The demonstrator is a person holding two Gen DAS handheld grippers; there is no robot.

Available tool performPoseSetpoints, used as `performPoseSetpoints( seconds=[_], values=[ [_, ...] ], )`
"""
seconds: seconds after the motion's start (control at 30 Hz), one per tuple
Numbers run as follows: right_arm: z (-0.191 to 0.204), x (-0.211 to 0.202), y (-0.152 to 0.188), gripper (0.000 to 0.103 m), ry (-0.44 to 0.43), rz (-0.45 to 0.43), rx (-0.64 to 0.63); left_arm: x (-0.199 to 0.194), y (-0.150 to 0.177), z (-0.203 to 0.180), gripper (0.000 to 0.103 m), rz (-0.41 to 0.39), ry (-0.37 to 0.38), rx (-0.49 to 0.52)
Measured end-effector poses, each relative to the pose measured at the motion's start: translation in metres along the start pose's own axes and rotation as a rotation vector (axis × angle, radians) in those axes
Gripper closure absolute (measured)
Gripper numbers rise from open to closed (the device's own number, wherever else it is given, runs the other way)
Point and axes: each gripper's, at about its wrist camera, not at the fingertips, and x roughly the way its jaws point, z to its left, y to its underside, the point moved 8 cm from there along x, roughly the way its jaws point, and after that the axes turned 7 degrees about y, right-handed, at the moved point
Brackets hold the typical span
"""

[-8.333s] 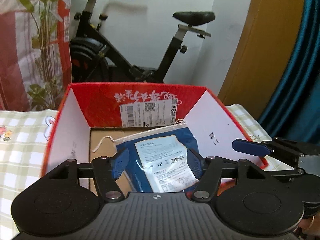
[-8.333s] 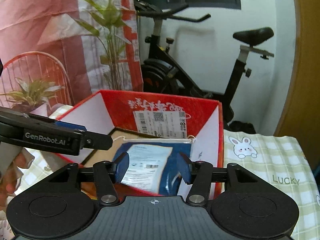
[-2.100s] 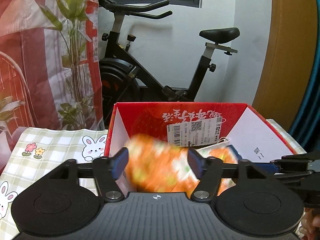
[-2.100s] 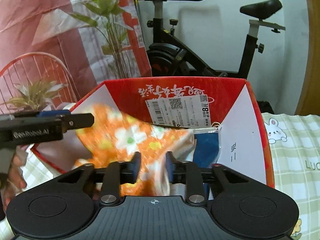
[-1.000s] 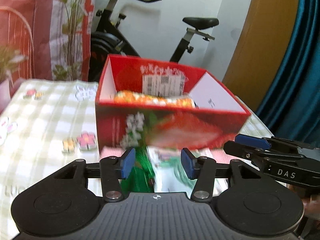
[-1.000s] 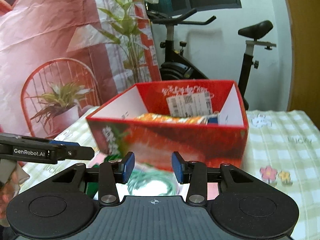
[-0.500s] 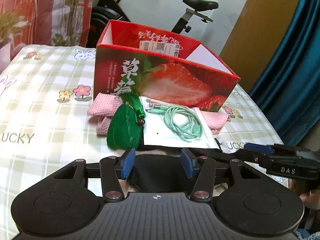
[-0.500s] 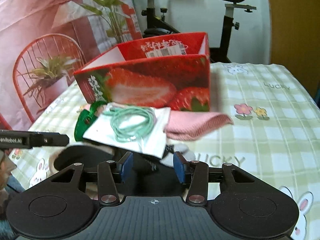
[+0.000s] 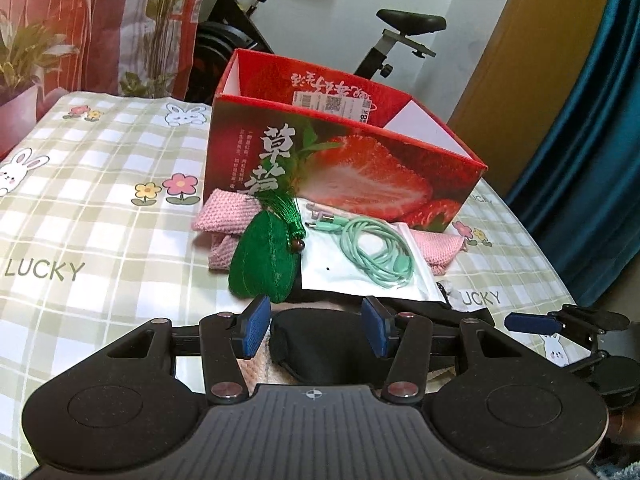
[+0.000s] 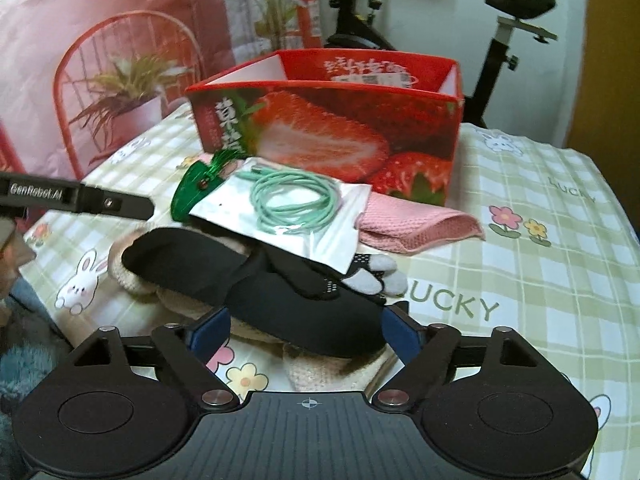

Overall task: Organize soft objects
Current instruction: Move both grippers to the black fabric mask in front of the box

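A pile of soft things lies before the red strawberry box (image 9: pixel 340 160) (image 10: pixel 332 120). It holds a pink cloth (image 9: pixel 224 216) (image 10: pixel 416 224), a green pouch with a tassel (image 9: pixel 264 264) (image 10: pixel 192 188), a clear bag with a mint cable (image 9: pixel 372 256) (image 10: pixel 292 204), a black eye mask (image 9: pixel 320 344) (image 10: pixel 272 288), a grey-tipped glove (image 10: pixel 372 276) and a beige knit piece (image 10: pixel 128 268). My left gripper (image 9: pixel 316 330) is open above the near end of the mask. My right gripper (image 10: pixel 306 336) is open, its jaws either side of the mask.
The checked tablecloth (image 9: pixel 100 208) with bunnies and "LUCKY" print covers the table. An exercise bike (image 9: pixel 384 32) stands behind the box. A red wire chair with a potted plant (image 10: pixel 120 92) is at the left. A blue curtain (image 9: pixel 592 160) hangs at the right.
Both grippers have drawn back from the box, where the right one let go of an orange flowered cloth, and come down low over the pile. The right gripper has opened wider around the mask.
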Motion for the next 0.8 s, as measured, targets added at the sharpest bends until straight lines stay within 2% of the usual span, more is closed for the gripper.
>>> performPoseSetpoints(
  seconds=[0.13,0.33,0.37,0.47,0.6,0.8],
  values=[
    [0.001,0.004,0.002,0.023,0.007,0.012,-0.020,-0.001,-0.001,0.000,0.050,-0.015,-0.012,0.021],
    [-0.003,0.015,0.006,0.029,0.037,0.024,-0.056,-0.003,-0.003,0.000,0.050,-0.053,-0.024,0.057],
    [-0.004,0.015,0.005,0.033,0.032,0.018,-0.054,-0.004,-0.003,0.000,0.050,-0.059,-0.023,0.063],
    [-0.009,0.011,-0.003,0.054,0.052,-0.025,-0.037,-0.006,-0.005,0.000,0.050,-0.081,-0.017,0.071],
    [-0.017,0.005,-0.015,0.068,0.047,-0.081,0.009,-0.007,-0.007,0.002,0.050,-0.105,-0.009,0.060],
    [-0.027,0.015,-0.032,0.077,0.037,-0.117,0.067,-0.005,-0.006,0.002,0.050,-0.113,-0.003,0.065]
  ],
)
